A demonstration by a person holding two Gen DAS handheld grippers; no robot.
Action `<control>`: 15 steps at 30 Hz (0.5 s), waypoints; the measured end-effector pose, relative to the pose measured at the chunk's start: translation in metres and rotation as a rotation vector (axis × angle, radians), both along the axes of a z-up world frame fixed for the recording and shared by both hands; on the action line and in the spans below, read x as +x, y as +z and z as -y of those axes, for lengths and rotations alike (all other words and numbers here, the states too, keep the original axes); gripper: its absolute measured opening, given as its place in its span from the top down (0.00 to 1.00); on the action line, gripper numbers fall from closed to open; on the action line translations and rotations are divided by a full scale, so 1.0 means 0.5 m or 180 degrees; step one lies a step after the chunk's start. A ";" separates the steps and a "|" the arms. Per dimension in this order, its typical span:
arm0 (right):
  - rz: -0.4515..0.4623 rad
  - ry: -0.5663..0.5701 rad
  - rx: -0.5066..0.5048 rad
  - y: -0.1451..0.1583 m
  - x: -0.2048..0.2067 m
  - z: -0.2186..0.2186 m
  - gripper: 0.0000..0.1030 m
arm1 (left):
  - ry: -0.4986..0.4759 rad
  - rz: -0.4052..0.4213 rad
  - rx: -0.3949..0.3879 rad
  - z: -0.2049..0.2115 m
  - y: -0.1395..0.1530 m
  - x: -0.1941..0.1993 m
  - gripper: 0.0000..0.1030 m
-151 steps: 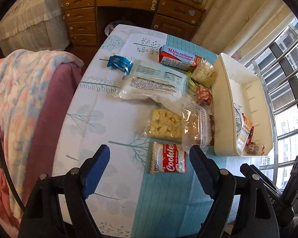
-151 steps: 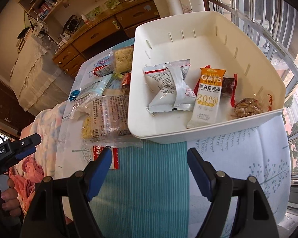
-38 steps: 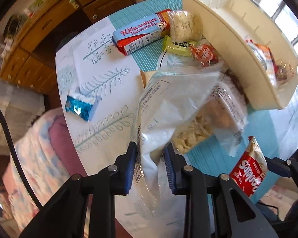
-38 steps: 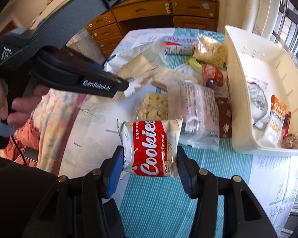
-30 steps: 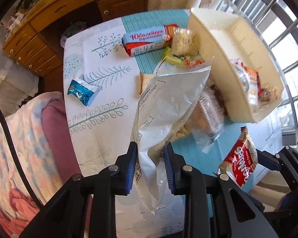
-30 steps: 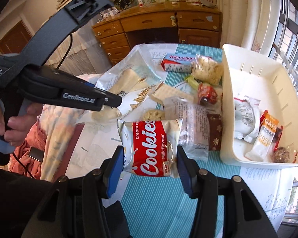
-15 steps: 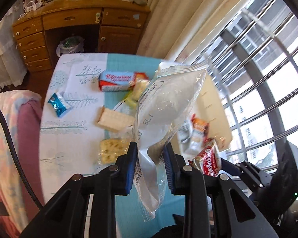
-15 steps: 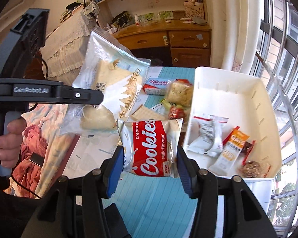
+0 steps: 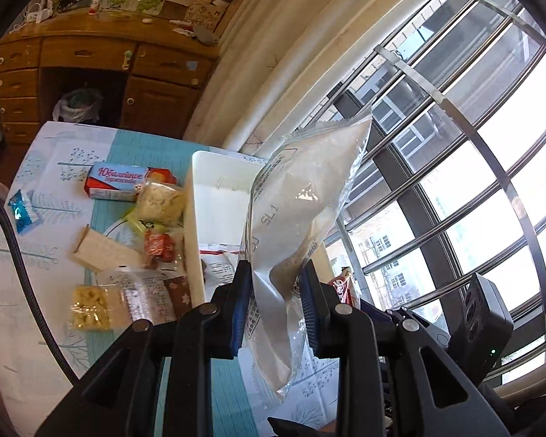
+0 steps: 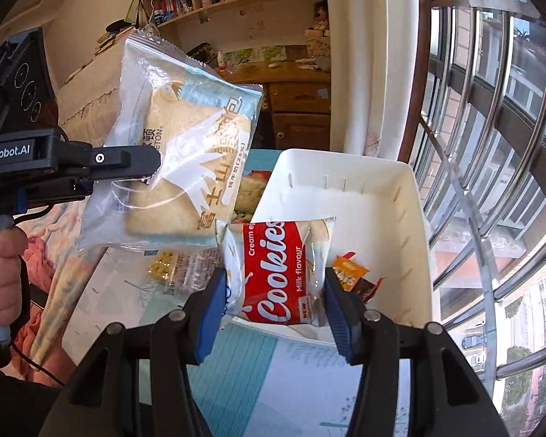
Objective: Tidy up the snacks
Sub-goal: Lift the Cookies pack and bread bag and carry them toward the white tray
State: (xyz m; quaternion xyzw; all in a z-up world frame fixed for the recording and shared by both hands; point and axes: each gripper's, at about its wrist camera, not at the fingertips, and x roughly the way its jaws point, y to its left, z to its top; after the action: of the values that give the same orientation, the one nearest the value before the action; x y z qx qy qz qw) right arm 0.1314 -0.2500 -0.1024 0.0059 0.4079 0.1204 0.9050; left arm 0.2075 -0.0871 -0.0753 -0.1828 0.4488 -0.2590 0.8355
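Both claws hold packets above the white bin's (image 10: 420, 218) rim.

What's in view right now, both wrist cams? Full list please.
bread bag: 1, clear with white and blue print, in the air, pinched in the left claw
cookie pack: 1, red and white, held in the right claw at the bin's near edge
bin: 1, white, on the table by the window, a few snacks inside
biscuit box: 1, blue and red, on the table left of the bin
blue packet: 1, blue, at the table's left edge
loose snack bags: several, clear, yellowish and red, beside the bin
table: 1, white and teal cloth
desk: 1, wooden, behind the table
left claw: shut on the bread bag
right claw: shut on the cookie pack
hand: 1, gripping the left handle
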 end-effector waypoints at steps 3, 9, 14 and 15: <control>0.0080 -0.0003 -0.0097 0.001 0.005 0.030 0.49 | -0.0035 0.0006 -0.0058 0.042 -0.011 0.008 0.76; 0.0139 -0.0110 -0.0224 -0.007 0.040 0.077 0.49 | -0.0066 -0.0018 -0.0069 0.100 -0.037 0.030 0.76; 0.0108 -0.0215 -0.0262 -0.016 0.071 0.110 0.47 | -0.0065 -0.0070 -0.0021 0.134 -0.053 0.047 0.75; 0.0104 -0.0238 -0.0261 -0.017 0.075 0.115 0.47 | -0.0056 -0.0063 0.0000 0.139 -0.054 0.048 0.75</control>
State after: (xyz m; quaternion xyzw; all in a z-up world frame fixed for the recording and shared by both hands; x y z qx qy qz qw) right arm 0.1690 -0.3076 -0.1107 -0.0179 0.3971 0.0698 0.9149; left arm 0.2317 -0.1565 -0.1022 -0.1813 0.4586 -0.2646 0.8287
